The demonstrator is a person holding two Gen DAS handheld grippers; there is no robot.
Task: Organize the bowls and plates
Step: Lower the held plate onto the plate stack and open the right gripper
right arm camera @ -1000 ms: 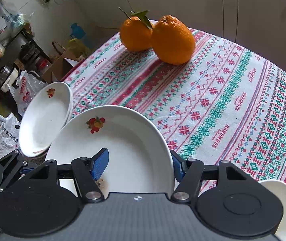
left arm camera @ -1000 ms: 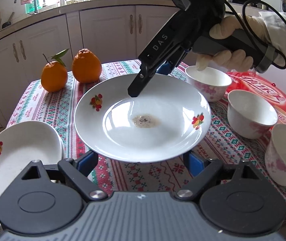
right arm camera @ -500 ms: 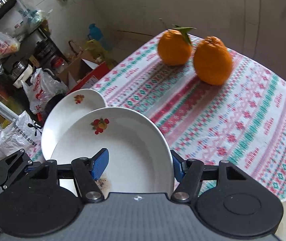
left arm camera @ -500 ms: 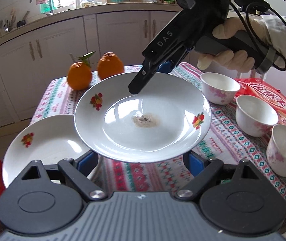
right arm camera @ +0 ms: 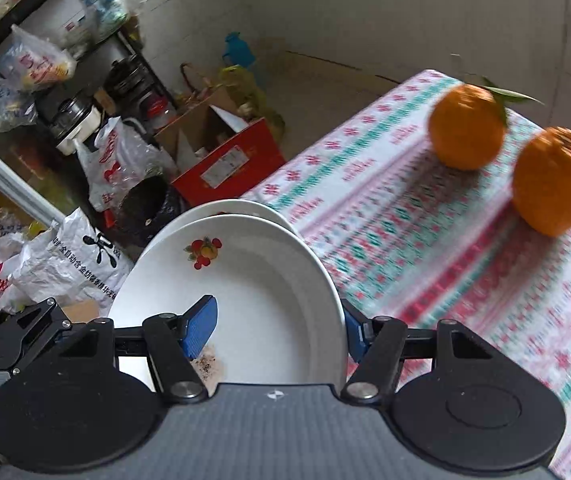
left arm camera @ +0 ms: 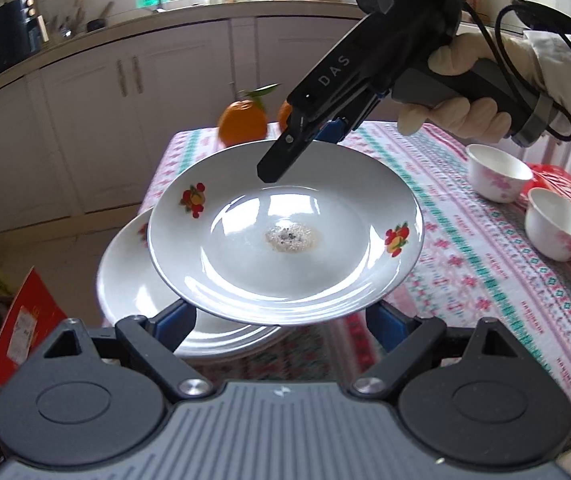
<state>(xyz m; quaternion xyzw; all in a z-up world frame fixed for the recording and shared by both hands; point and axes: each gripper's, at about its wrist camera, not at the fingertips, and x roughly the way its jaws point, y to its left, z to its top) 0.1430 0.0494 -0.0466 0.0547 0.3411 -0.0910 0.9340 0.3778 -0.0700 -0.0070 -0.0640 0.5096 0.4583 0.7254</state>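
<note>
Both tongs hold the same white plate (left arm camera: pixel 285 240), one from each side. In the left wrist view the left gripper (left arm camera: pixel 281 320) has its blue pads at the near rim of the plate; the rim hides where they meet it, so I cannot tell how tightly it is closed. The right gripper (left arm camera: pixel 305 140), held by a gloved hand (left arm camera: pixel 457 100), comes down from the far side, and its black finger lies over the far rim. In the right wrist view the right gripper (right arm camera: pixel 277 328) is closed on the plate (right arm camera: pixel 253 288): one blue pad (right arm camera: pixel 201 326) lies on the inside of the plate and the other is at the outer edge. The plate has small fruit prints on its rim and a patch of brownish residue (left arm camera: pixel 291 237) in the middle. It is lifted above a second white plate (left arm camera: pixel 133 284), which lies near the edge of the table with a patterned cloth (left arm camera: pixel 465 248). The two plates overlap in both views, but I cannot tell if they touch. Two oranges (right arm camera: pixel 505 152) stand at the far side of the cloth. Three white bowls (left arm camera: pixel 525 196) with pink flowers stand in a row on the right, well apart from the plates. On the floor beside the table there are a red box (right arm camera: pixel 229 160) and plastic bags (right arm camera: pixel 57 260).
</note>
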